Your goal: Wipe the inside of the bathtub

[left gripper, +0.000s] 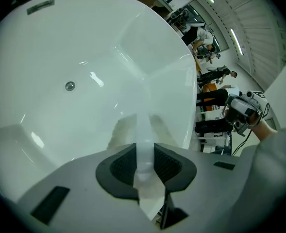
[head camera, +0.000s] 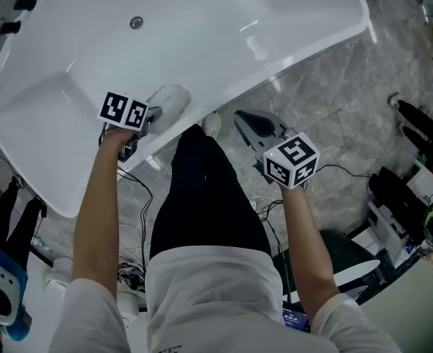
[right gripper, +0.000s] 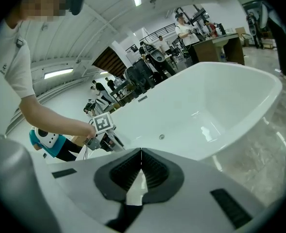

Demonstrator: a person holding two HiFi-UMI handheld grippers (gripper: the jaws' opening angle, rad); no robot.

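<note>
Right gripper point(head camera: 242, 118): jaws together, empty | left gripper point(head camera: 152, 114): jaws clamped on cloth point(head camera: 170, 100), at bathtub point(head camera: 201, 20) rim

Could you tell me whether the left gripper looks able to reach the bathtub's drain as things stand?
Probably yes: the left gripper, shut on the cloth, is inside the rim of the bathtub, and nothing lies between it and the drain, though a lean forward seems needed.

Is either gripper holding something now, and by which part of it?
The left gripper is shut on a white cloth, pinching a narrow fold of it; the rest lies against the bathtub. The right gripper is shut, holding nothing.
</note>
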